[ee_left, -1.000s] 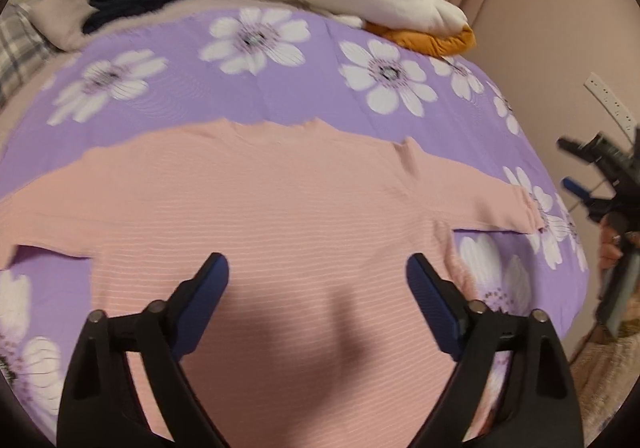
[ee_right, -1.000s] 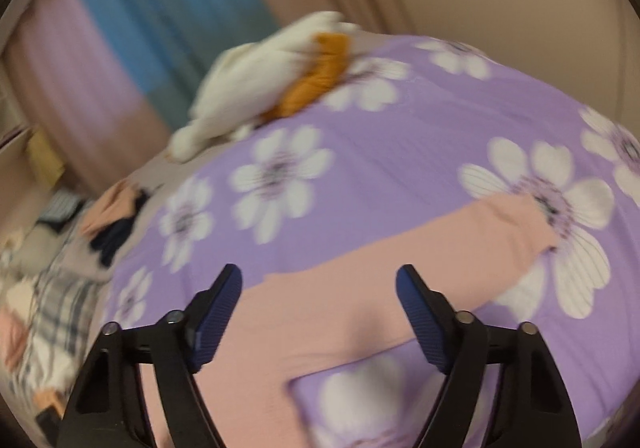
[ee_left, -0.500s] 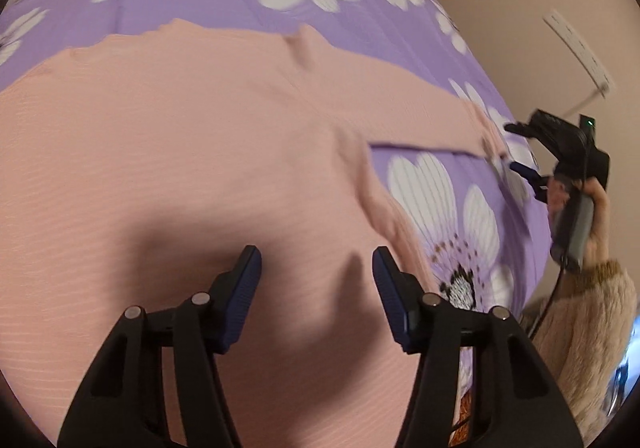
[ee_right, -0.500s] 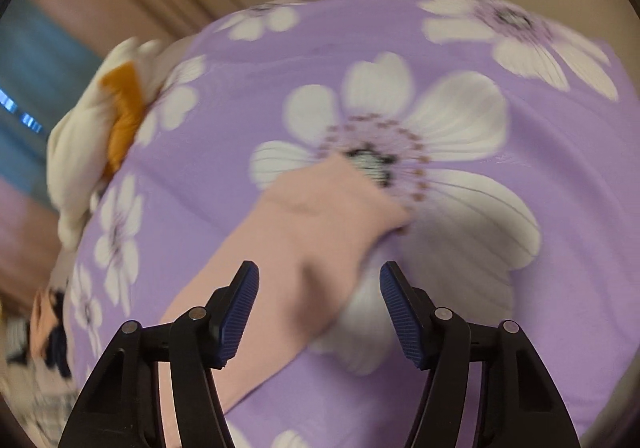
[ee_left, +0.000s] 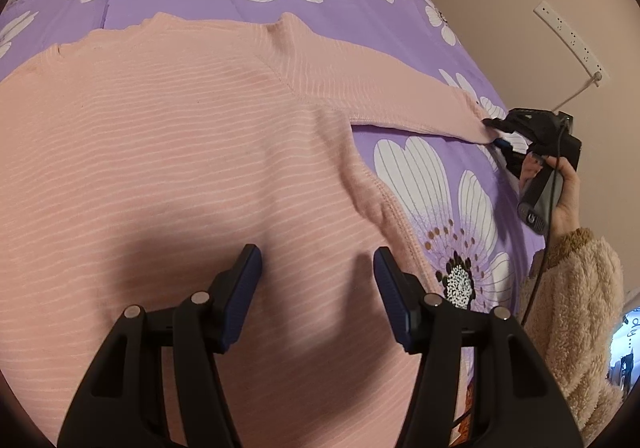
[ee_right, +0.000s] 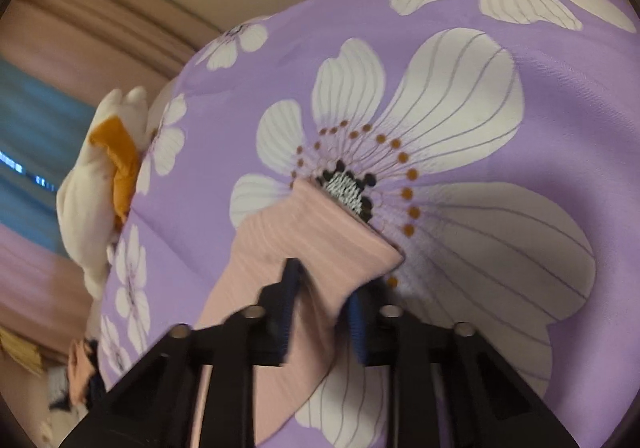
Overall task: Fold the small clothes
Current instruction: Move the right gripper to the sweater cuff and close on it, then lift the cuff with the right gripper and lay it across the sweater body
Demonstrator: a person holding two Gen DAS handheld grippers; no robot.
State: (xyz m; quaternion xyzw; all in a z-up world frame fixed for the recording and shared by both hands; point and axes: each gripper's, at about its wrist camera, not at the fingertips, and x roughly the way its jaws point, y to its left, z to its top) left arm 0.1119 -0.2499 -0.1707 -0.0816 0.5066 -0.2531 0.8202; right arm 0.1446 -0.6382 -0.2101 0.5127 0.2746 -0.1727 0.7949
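A pink ribbed sweater (ee_left: 180, 148) lies flat on the bed, and its right sleeve (ee_left: 400, 96) stretches out toward the bed's edge. My left gripper (ee_left: 316, 260) hovers low over the sweater's body near the right side seam. Its jaws stand half apart with only flat fabric below them. My right gripper (ee_right: 322, 284) is at the sleeve cuff (ee_right: 320, 224). Its jaws are closing, and the cuff fabric is bunched between the blue pads. The left wrist view shows that gripper (ee_left: 496, 132) at the sleeve's end, held by a hand.
A purple bedspread (ee_left: 420, 168) with white flowers covers the bed. A white and orange plush heap (ee_right: 100, 176) lies at the far end. A wall with a power strip (ee_left: 568, 36) runs close along the right edge. A fluffy beige sleeve (ee_left: 576, 308) is beside the bed.
The left gripper dropped closer to the sweater and its jaws narrowed. The right gripper rolled, came down onto the sleeve cuff and closed around it.
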